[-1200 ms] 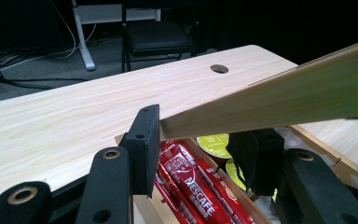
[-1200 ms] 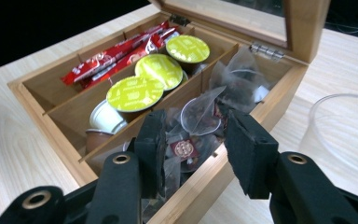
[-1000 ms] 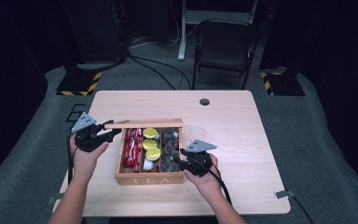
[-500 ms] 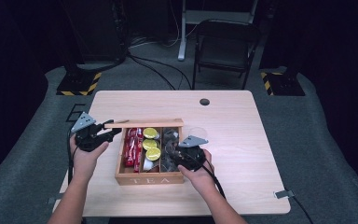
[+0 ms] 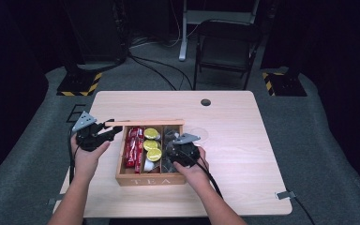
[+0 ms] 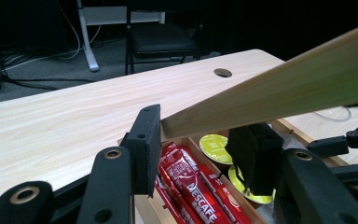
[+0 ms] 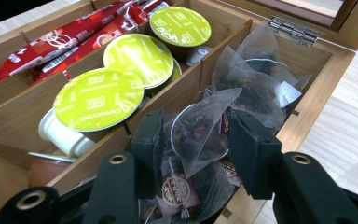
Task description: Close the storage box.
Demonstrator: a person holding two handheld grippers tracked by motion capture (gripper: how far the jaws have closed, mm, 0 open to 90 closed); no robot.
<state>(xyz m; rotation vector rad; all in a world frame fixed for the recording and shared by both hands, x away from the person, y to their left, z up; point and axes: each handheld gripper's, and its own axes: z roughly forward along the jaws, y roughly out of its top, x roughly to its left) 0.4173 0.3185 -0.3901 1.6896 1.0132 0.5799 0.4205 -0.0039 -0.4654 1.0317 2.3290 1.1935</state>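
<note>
The left gripper clamps the tea box's raised lid. The right gripper, jaws apart, straddles a pyramid tea bag in the box's right compartment; next, pinch it.

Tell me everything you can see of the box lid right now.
The lid is a flat frame of pale wood with a window panel. Metal hinges fix it to the back wall of the wooden tea box. It stands raised, open. The left gripper is shut on its corner edge, holding it up.

Box lid cropped at right edge
</note>
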